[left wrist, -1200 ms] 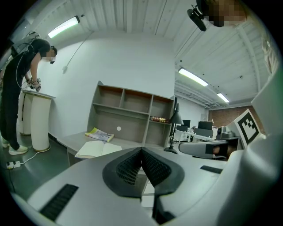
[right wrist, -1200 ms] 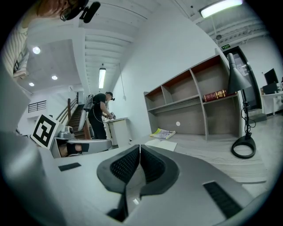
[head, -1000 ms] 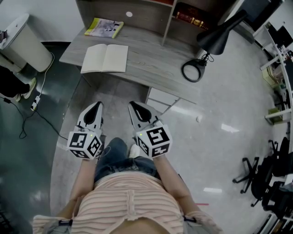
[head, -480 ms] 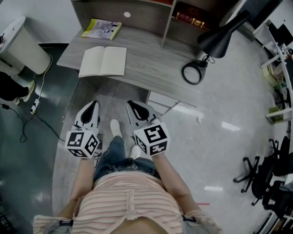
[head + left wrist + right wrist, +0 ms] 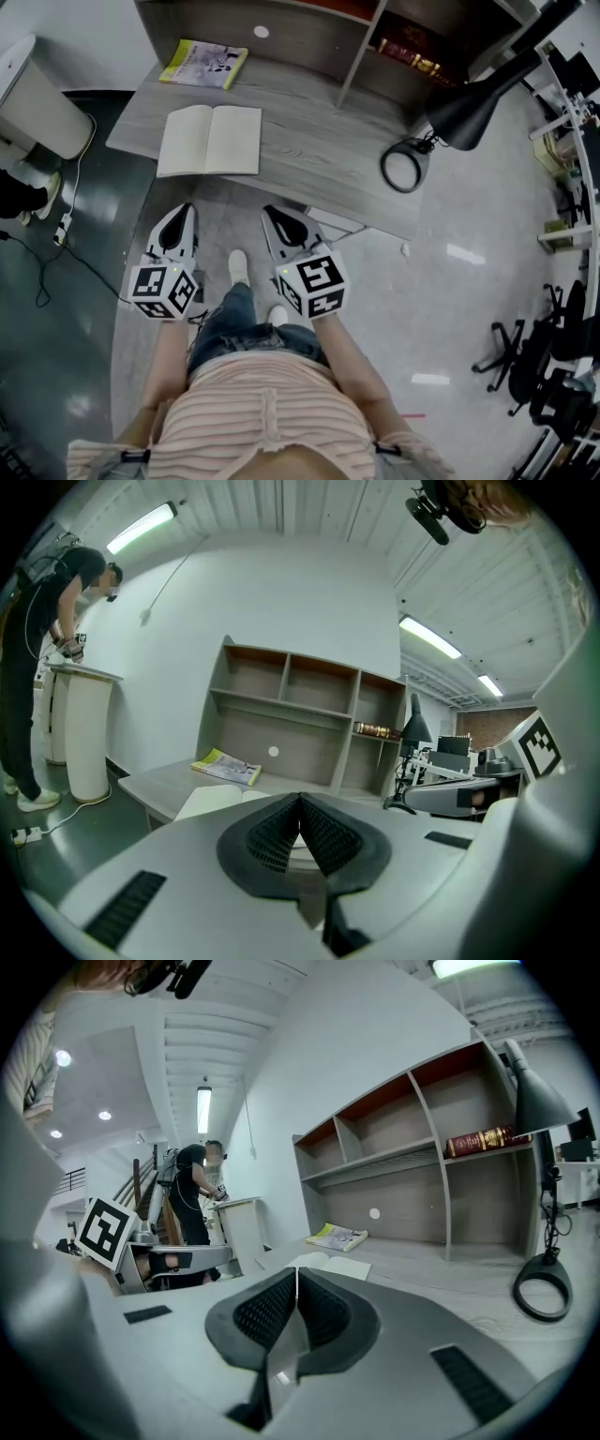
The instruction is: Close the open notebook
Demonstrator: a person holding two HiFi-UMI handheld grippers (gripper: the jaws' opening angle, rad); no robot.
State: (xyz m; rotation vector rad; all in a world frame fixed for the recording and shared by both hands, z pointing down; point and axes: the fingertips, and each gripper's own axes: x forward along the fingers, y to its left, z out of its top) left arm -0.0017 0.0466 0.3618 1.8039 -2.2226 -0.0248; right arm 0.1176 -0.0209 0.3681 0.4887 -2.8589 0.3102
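Short of the tabletop's [image 5: 309, 150] near edge, over the floor, the person holds both grippers out on forearms stretched forward, side by side with a gap between them. The left gripper [image 5: 184, 212] and right gripper [image 5: 273, 217] point ahead and slightly down toward the tabletop, with their marker cubes nearest the body. A white shoe [image 5: 238, 265] shows on the floor between them. The left fingers [image 5: 273, 834] are pressed together with nothing between them, and so are the right fingers [image 5: 264, 1312].

Beyond the tips, the open notebook [image 5: 209, 141] lies flat, pages up, on the left part of the tabletop close to its near edge, untouched. Farther back, near the far left corner, lies a yellow booklet [image 5: 204, 64]. A black desk lamp [image 5: 469, 114] stands toward the right edge, and a shelf unit [image 5: 281, 28] rises along the far edge.

Compared with a second ago, both grippers have come forward. Their tips now sit just short of the near edge, where a broad strip of floor lay before. The shoe has stepped ahead between them. The fingers have stayed closed, and the notebook has not shifted on the tabletop.
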